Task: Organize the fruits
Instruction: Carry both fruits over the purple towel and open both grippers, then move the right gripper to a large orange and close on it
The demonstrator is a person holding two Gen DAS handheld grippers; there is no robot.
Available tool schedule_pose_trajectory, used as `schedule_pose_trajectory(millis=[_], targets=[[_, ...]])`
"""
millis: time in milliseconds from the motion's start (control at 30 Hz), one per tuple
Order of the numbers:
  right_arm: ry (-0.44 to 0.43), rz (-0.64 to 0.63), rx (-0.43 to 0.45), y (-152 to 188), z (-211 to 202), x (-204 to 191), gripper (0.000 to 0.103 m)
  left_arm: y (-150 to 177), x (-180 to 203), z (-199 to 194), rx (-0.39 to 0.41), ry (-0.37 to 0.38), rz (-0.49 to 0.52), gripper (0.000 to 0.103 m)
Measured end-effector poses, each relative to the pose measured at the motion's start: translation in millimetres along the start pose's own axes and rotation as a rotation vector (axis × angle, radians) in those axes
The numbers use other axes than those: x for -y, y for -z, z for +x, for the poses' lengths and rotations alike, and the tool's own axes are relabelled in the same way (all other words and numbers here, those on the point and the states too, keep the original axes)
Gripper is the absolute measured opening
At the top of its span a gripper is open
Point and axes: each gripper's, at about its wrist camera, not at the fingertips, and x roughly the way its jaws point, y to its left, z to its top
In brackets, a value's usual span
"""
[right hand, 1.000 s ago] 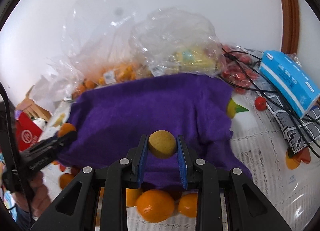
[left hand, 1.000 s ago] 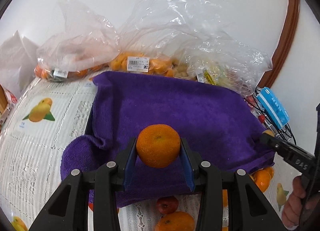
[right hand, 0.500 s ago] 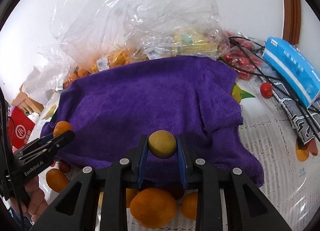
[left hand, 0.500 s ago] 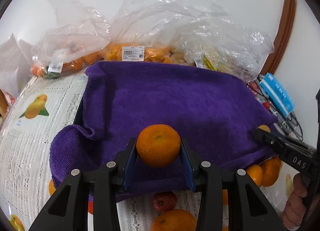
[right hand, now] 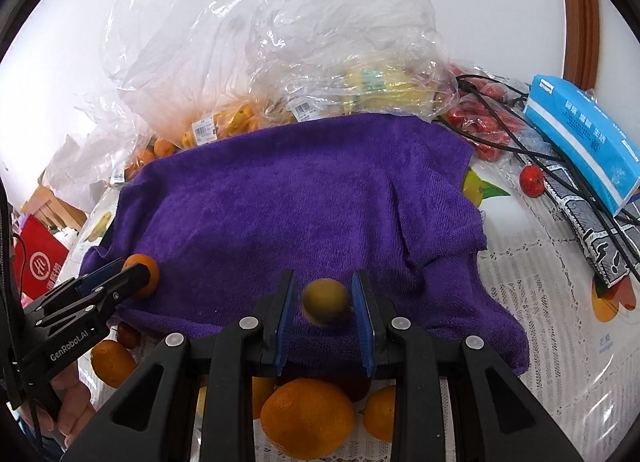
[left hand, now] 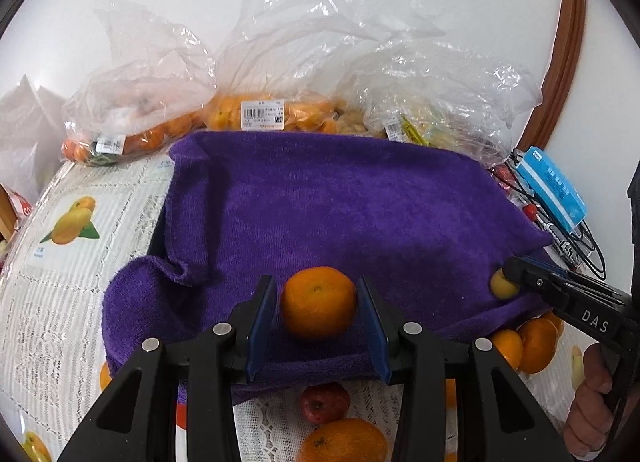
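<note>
Both sets of fingers have spread since 0.5 s ago: left gripper [left hand: 318,312] now shows gaps either side of the mandarin [left hand: 318,302], right gripper [right hand: 324,304] likewise around the small yellow fruit [right hand: 325,302], which is motion-blurred. Both fruits look released over the near edge of the purple towel [left hand: 340,205].

Risks, my read:
- Round fruit on soft, sloping towel near its front hem; could roll off onto the bench toward the loose oranges [right hand: 308,416] and apple [left hand: 323,402].
- Withdrawing either gripper low could nudge the fruit or drag the towel.
</note>
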Motion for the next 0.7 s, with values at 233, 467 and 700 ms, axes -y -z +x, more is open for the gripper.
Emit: schedule_pose_trajectory(millis=[233, 467, 700], targets=[[-0.023, 0.028, 0.068, -5, -17, 5, 0.056, -3, -1, -8, 0.033, 0.012, -0.011, 0.05], [-0.028, 0.037, 0.133, -8, -38, 6, 0.058, -2, -5, -14, 0.048, 0.026, -0.045, 0.052], [0.022, -0.023, 0.17, 0, -47, -1, 0.058, 0, -7, -24, 0.076, 0.023, -0.051, 0.053]])
